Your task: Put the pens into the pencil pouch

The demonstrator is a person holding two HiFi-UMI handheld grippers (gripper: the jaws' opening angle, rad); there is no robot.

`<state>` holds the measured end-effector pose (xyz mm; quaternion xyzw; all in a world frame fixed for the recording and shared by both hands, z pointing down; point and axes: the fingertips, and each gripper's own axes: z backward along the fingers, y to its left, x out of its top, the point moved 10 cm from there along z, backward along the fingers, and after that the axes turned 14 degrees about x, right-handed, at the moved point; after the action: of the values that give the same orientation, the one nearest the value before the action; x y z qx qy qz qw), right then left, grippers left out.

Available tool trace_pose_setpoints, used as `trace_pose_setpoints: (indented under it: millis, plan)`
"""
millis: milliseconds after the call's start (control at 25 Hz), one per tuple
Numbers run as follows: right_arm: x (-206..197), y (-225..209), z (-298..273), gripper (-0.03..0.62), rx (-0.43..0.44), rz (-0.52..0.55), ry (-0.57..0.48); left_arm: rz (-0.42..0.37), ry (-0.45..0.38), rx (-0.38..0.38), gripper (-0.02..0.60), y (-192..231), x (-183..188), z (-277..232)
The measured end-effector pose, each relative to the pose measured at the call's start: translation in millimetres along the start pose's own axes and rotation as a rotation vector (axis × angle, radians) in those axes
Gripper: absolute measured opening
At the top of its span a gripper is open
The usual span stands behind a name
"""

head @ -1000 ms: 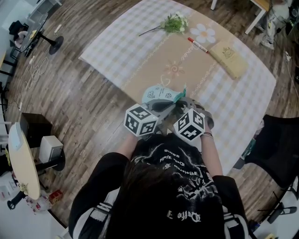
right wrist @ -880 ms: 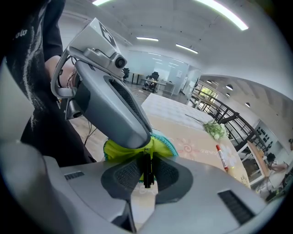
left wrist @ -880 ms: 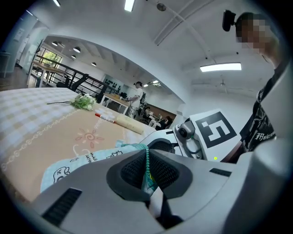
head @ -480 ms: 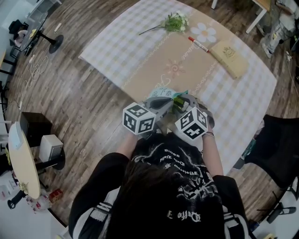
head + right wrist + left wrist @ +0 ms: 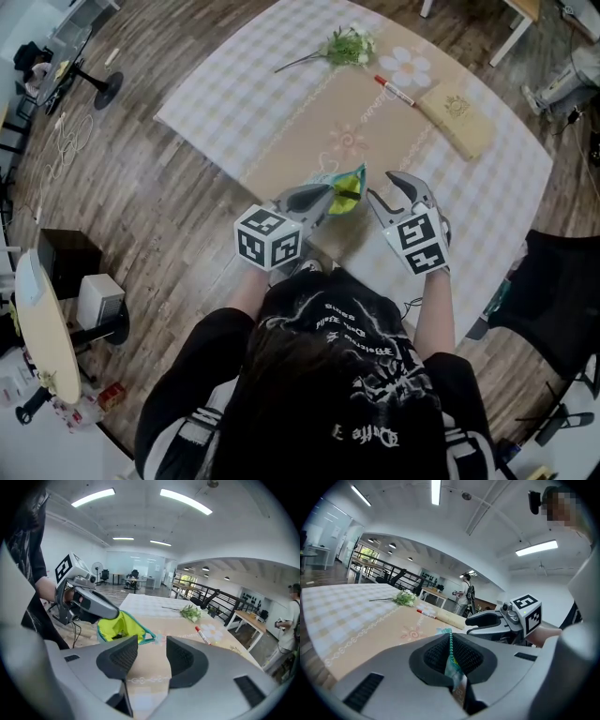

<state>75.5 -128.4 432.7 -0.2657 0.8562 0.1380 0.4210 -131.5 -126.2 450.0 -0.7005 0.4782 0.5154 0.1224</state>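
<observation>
Your left tongs (image 5: 325, 195) are clamped narrow on the pencil pouch (image 5: 345, 181): in the left gripper view the jaws pinch its teal zipper edge, with the fabric squeezed between the pads. The pouch hangs from that grip at the near edge of the desk (image 5: 234, 103), its mouth gaping toward your right side so that the yellow-green lining shows. Something dark sits in the opening, too small to tell what. Your right tongs (image 5: 390, 190) stand just beside the pouch, on its right, apart from it. Their jaws have just been opening and now stand wide, and the right gripper view shows nothing between them, only the beige cloth of the desk beyond, with the pouch's mouth off to the left of the jaws. A red pen (image 5: 396, 90) lies well apart from both tongs on the far side of the desk, between a white flower print and a tan notebook (image 5: 459, 114), close beside the notebook. A green sprig (image 5: 347, 45) lies farther back, near the far edge.
</observation>
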Motion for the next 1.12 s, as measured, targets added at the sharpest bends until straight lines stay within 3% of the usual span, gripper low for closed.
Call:
trace_pose_setpoints:
  millis: [280, 520, 1120]
  plan:
    - [14, -46, 19, 0.199, -0.082, -0.052, -0.094, -0.021, -0.047, 0.098, 0.033, 13, 19, 0]
    - [32, -84, 23, 0.198, -0.147, -0.035, -0.097, -0.021, -0.077, 0.16, 0.033, 22, 33, -4]
    - [42, -193, -11, 0.196, -0.104, -0.089, -0.022, 0.01, -0.145, 0.307, 0.034, 51, 68, -30]
